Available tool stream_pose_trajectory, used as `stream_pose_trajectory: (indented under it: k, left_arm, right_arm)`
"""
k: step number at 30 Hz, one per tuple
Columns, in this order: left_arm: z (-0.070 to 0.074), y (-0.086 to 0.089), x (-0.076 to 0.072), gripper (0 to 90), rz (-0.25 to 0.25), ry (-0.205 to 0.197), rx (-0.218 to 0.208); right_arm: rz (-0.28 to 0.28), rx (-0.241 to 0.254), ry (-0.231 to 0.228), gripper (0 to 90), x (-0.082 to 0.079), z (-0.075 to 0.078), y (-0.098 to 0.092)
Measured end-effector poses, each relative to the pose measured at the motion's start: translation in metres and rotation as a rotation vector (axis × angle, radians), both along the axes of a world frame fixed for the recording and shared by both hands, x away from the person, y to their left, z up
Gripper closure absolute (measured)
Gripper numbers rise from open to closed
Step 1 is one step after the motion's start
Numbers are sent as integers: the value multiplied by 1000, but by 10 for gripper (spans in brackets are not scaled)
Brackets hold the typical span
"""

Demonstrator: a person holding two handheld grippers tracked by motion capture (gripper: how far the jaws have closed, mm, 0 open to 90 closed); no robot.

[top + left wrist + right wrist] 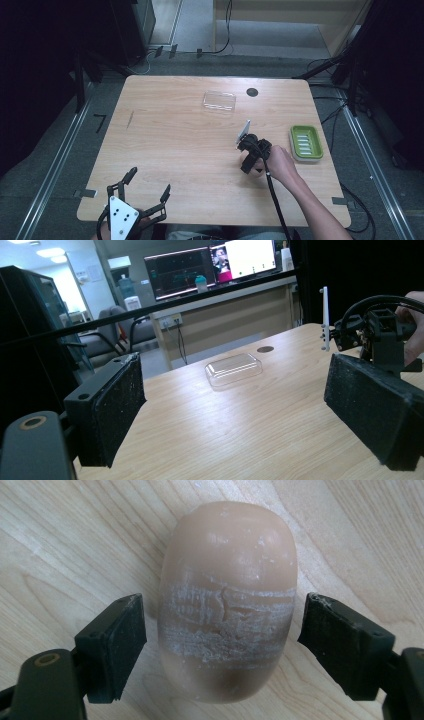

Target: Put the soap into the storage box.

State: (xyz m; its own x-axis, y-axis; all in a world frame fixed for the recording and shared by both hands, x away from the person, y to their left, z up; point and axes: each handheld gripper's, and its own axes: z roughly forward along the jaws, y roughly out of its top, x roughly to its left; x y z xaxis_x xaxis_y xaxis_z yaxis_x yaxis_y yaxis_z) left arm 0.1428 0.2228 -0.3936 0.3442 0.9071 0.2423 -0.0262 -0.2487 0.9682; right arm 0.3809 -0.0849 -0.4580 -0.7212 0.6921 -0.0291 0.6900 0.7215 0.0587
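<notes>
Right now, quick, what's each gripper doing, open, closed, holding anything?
Left gripper: open, holding nothing.
Right gripper: open, jaws either side of the soap bar, not clamped on it.

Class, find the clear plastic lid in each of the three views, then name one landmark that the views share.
High view: clear plastic lid lies at the table's far middle, beside a dark round hole.
Left gripper view: lid at centre, before the hole.
Right gripper view: not in it.
Shared landmark: the wooden tabletop.

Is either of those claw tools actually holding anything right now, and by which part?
Nothing is held. The right gripper has its open jaws either side of the soap bar's middle, gaps showing. The left gripper is open.
</notes>
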Motion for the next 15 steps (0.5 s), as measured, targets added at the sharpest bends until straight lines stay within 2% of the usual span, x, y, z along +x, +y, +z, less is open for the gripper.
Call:
stream_pose_trajectory:
  k: [15]
  left_arm:
    - [0, 0, 0, 99, -3, -5, 0]
  right_arm:
    - [-1, -17, 4, 315, 0, -2, 1]
